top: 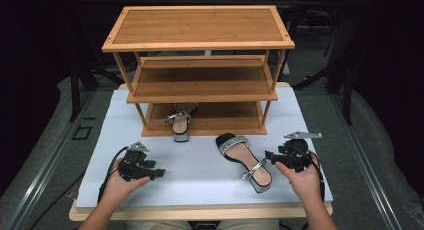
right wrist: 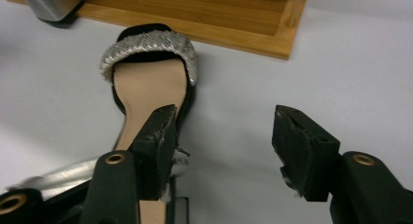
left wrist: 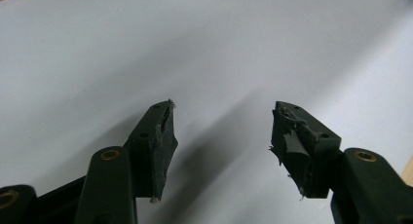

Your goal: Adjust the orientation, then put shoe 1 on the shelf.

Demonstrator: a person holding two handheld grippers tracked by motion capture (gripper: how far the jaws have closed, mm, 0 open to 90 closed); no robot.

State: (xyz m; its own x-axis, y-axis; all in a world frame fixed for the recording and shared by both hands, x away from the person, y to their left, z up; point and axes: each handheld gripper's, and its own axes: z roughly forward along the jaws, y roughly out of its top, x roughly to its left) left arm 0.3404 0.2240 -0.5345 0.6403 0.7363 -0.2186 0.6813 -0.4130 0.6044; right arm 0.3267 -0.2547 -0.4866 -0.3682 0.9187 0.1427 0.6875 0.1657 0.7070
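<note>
Stowing shoes: one of two shelved
Rack (top: 200, 80): ahead of both grippers, holding first sandal (top: 180, 124) on its bottom shelf
Second sandal (top: 245, 160): on white mat (top: 200, 160), just left of right gripper (top: 270, 155)
Right gripper: jaws spread, gripping nothing
Left gripper (top: 159, 173): jaws spread, bare mat between
Remaining: grasp second sandal, shelve it

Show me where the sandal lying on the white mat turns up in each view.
High view: the sandal lies right of centre on the mat, heel toward the right claw.
Left gripper view: bare white mat; I can't find the sandal here.
Right gripper view: upper left, toe strap up.
Shared landmark: the wooden rack's bottom shelf.
</note>
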